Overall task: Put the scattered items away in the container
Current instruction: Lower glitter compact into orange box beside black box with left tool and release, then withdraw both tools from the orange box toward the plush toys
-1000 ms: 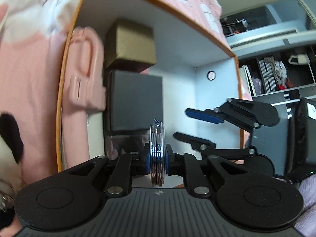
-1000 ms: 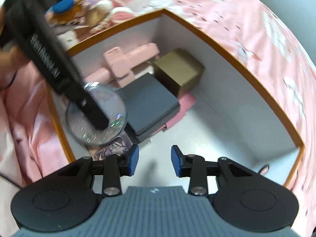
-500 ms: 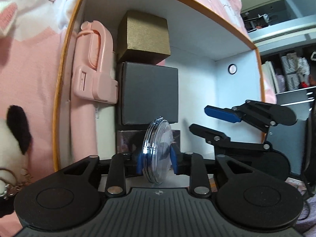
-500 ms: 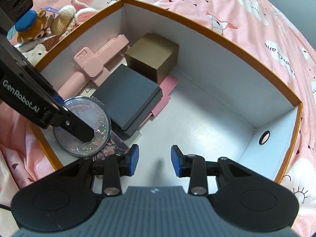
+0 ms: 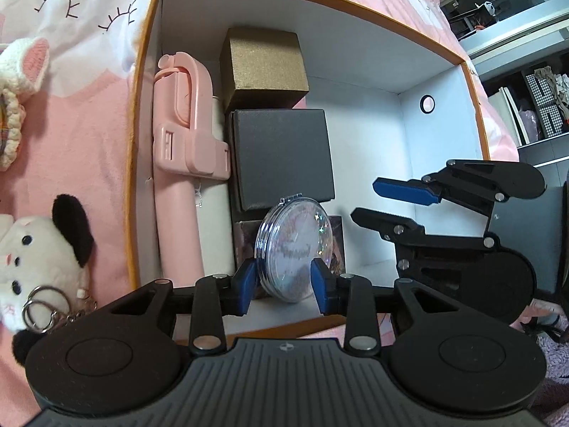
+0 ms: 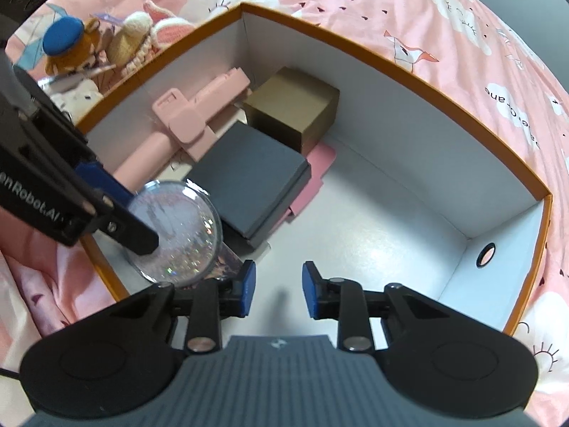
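Pink selfie stick (image 5: 185, 163) lies along the left wall of my orange-rimmed box (image 5: 355, 3). To its right, my left tongs (image 5: 284, 286) have just been spreading, the glitter disc (image 5: 295, 249) leaning loose between them against the grey box (image 5: 281, 156). Right of that, my right tongs (image 6: 278, 290) have been narrowing but stand apart, empty, above the box's bare floor.

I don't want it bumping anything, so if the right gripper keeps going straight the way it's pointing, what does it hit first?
Probably nothing but the bare white floor of the box; the right gripper has no item ahead between its open jaws, though depth is hard to judge.
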Demonstrator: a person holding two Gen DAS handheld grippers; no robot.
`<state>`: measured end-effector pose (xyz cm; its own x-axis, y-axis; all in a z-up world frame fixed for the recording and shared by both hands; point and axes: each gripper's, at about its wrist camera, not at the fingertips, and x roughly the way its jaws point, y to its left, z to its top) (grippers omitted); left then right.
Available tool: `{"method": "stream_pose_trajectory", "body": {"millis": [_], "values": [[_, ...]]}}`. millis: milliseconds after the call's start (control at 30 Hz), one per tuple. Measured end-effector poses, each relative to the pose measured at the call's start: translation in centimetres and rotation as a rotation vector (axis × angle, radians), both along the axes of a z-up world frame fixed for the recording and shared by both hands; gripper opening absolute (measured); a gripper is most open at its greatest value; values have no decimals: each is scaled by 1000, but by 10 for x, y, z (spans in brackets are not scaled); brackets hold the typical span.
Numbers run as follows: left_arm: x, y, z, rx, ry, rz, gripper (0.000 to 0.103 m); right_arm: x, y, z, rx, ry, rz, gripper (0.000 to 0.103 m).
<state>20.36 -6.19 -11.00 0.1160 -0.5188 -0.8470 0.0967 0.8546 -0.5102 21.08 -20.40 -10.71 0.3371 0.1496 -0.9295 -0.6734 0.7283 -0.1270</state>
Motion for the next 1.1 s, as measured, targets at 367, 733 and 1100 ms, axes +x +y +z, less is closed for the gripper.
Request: {"method": "stream_pose_trajectory", "body": {"millis": [367,733,1100], "values": [[-8,17,32,77,-150,13,38,2,9,-2,19,33,1,23],[-5,24,35,107,-169,37,38,2,29,-13,27,103,24,18],[-13,34,45,101,-217,33,38,-2,29,-7,47,125,0,16]]}}
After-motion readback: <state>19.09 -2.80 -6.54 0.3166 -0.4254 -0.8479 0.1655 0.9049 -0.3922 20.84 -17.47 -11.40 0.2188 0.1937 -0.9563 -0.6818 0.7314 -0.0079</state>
